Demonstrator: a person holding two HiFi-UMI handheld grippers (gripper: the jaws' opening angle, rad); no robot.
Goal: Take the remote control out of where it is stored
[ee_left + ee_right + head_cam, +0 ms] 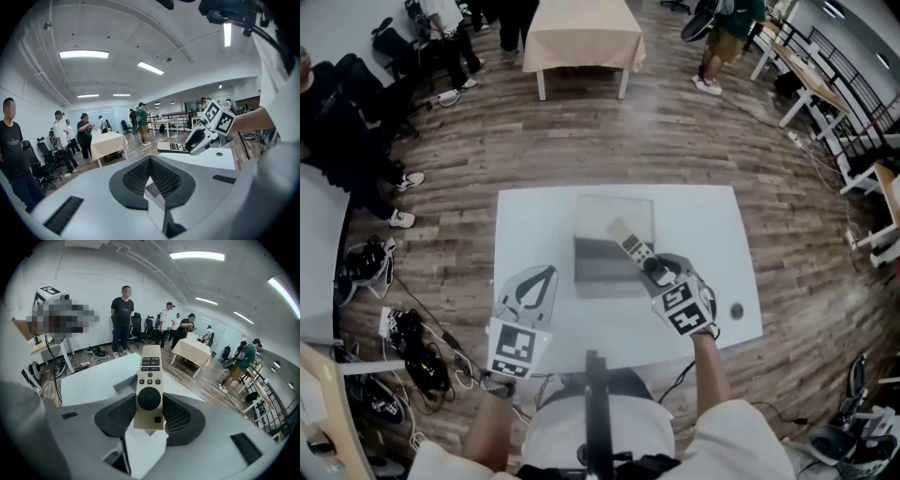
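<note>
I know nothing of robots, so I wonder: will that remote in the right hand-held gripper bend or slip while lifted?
Probably stiff: the remote juts straight out of the right hand-held gripper without sagging. Being slim, it is likely light. Gripped only near its bottom end, on narrow sides, it might pivot or slip if jerked.

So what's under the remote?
The grey box on the white table sits below it. The remote, held in the right claw, hides part of the box's right side.
</note>
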